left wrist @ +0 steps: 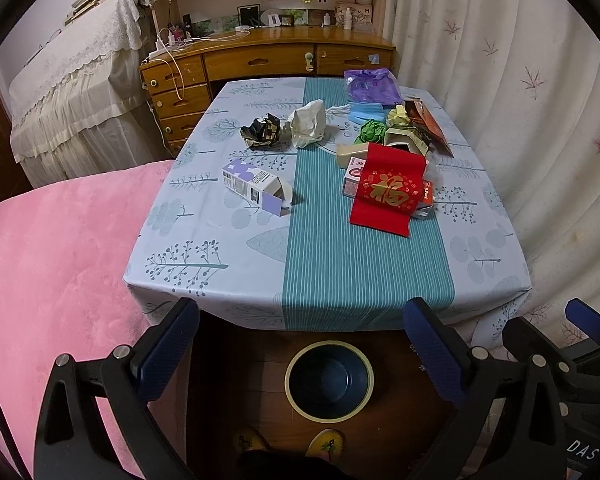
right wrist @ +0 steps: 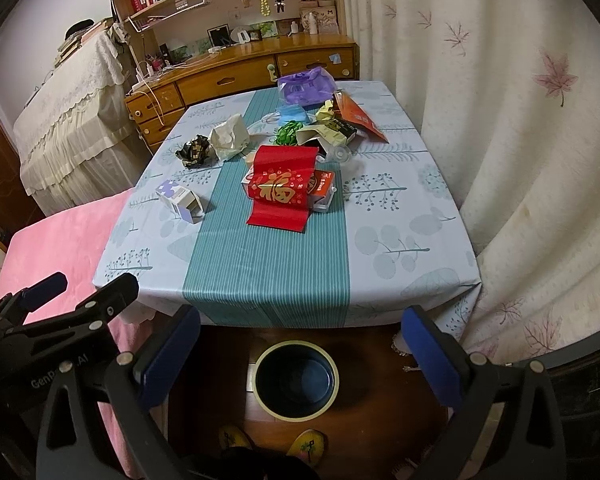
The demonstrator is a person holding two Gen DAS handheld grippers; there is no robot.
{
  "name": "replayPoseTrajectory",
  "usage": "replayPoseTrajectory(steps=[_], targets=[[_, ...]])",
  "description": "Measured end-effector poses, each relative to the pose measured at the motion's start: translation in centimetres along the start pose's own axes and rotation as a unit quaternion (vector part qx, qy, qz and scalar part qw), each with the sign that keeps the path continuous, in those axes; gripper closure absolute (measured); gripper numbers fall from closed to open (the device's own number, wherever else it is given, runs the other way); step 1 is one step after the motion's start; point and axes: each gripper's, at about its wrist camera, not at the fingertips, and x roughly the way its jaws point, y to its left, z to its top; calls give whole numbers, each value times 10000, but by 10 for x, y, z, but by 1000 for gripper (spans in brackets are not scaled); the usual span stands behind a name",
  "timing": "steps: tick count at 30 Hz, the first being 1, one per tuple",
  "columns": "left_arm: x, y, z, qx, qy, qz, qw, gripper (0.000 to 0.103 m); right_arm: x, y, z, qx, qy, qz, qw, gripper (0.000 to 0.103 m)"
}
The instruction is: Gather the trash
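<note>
Your left gripper (left wrist: pixel 300 356) and right gripper (right wrist: pixel 300 360) hang side by side at the near edge of the bench (left wrist: pixel 228 248), each with its jaws spread wide and holding nothing. On the floor below, between the blue pads, stands the dark bin (right wrist: pixel 296 380) with a pale rim; its inside is in shadow, so you cannot tell whether anything lies in it.

The trash sits well apart from both grippers, toward the far half of the cloth: a purple-and-white carton (left wrist: pixel 256 186) lying on its side at left, a black-and-gold crumpled wrapper (left wrist: pixel 262 132) just beside a cream paper wad (left wrist: pixel 308 122), and a red sheet with a gold character (left wrist: pixel 392 190) draped over a red box that it mostly hides. Behind it a heap crowds together: a green ball (left wrist: pixel 370 130), a blue face mask (left wrist: pixel 366 114), a purple bag (left wrist: pixel 372 86), and an orange packet partly covered. Two yellow slippers (right wrist: pixel 310 446) are cut off at the bottom edge.
</note>
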Motion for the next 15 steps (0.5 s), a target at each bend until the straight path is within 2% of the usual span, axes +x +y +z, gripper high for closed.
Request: replayPoseTrajectory(steps=[15], targets=[[4, 5, 2, -45, 28, -3, 10000, 3, 1, 6, 6, -38, -8, 36, 10000, 2]])
